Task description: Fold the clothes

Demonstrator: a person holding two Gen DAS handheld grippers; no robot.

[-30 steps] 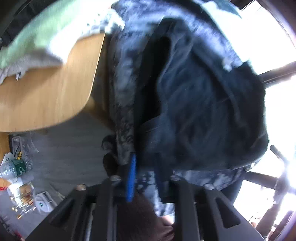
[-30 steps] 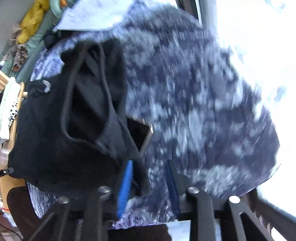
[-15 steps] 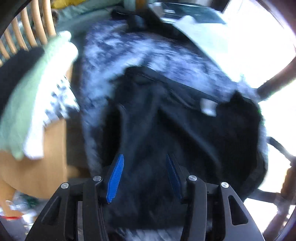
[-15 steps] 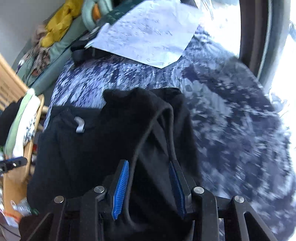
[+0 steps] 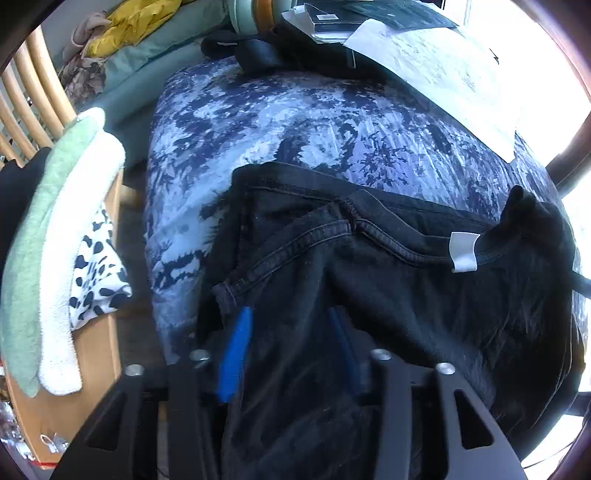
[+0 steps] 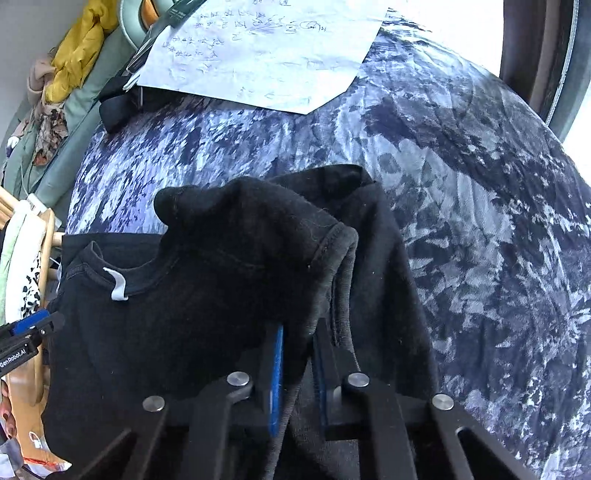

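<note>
A black shirt with a white neck label lies crumpled on a blue-and-white mottled bedspread. My left gripper points steeply down at the shirt's left part. Its jaws are closing, and a fold of black cloth fills the gap and drapes over the right pad. In the right wrist view the shirt humps up by its collar. My right gripper is closing there, with a ridge of the cloth pinched between its narrow-set blue pads. The left gripper shows at that view's left edge.
A written sheet of paper and dark items lie at the far end of the bedspread. A wooden chair left of the bed carries a green-and-white towel and spotted cloth. Yellow clothing is piled at the back.
Both grippers have swung in over the bed and the shirt now rests on the bedspread. Half a second ago both pairs of jaws stood wider over the cloth; they have narrowed onto folds.
</note>
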